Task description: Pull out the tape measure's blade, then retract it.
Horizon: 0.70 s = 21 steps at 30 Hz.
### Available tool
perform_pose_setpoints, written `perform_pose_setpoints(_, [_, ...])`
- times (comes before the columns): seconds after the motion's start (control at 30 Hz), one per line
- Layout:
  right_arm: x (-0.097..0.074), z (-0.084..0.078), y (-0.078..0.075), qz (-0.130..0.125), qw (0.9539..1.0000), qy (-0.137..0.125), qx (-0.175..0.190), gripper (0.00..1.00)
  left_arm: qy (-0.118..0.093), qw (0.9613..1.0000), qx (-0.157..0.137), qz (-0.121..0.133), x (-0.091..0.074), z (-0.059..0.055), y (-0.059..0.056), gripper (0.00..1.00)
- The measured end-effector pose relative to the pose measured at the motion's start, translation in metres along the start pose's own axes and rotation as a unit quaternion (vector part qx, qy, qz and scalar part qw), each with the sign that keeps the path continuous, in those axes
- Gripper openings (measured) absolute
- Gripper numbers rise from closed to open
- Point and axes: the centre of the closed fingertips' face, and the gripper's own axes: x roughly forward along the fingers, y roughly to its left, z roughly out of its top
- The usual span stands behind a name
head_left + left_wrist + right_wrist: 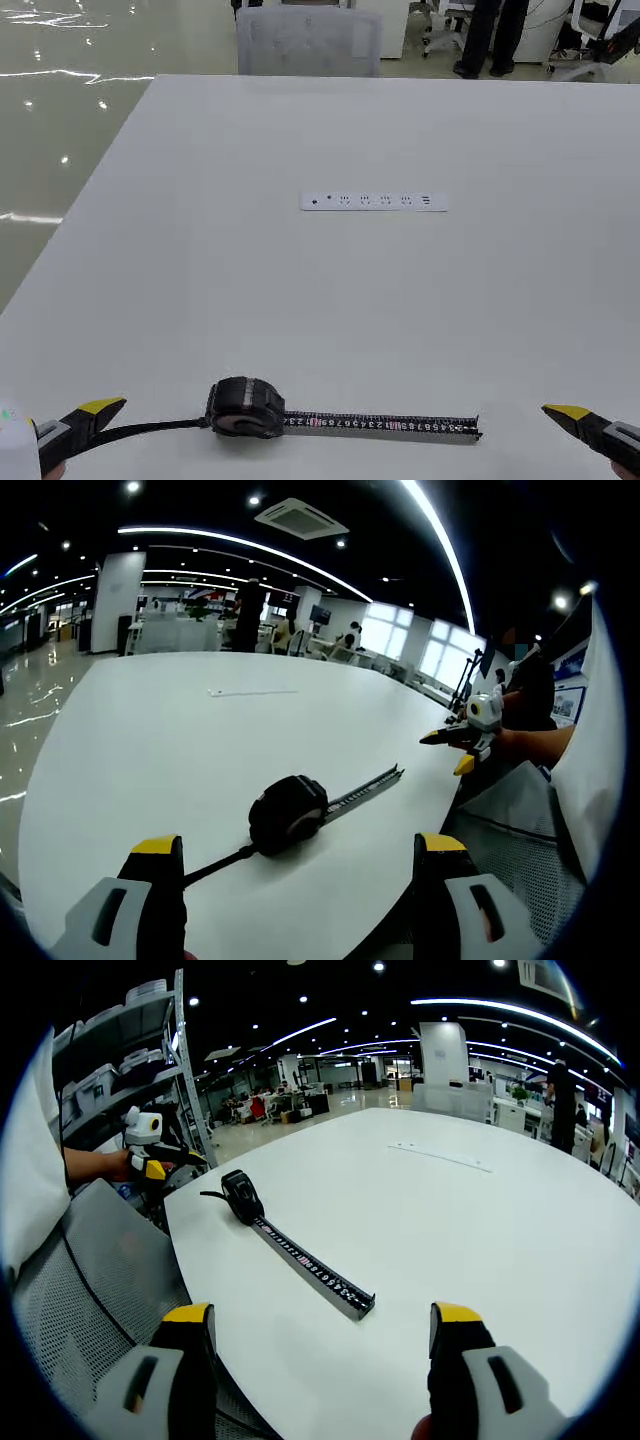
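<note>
The left hand-held gripper and right hand-held gripper are hanging spread, empty; between them the tape measure is lying near the worktop edge, blade extended. A clumsy grab could be knocking it off.

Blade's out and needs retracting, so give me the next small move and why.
Probably move the left gripper to grasp the tape measure case: the blade lies extended on the table, the case is nearest that gripper, and it and the right gripper stand open, holding nothing.
</note>
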Motion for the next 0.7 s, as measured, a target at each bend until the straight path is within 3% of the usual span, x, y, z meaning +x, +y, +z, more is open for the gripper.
perform_pose_setpoints(0.7, [0.0, 0.001, -0.002, 0.009, 1.0, -0.004, 0.0, 0.89, 0.014, 0.9984, -0.05, 0.02, 0.019, 0.0, -0.004, 0.92])
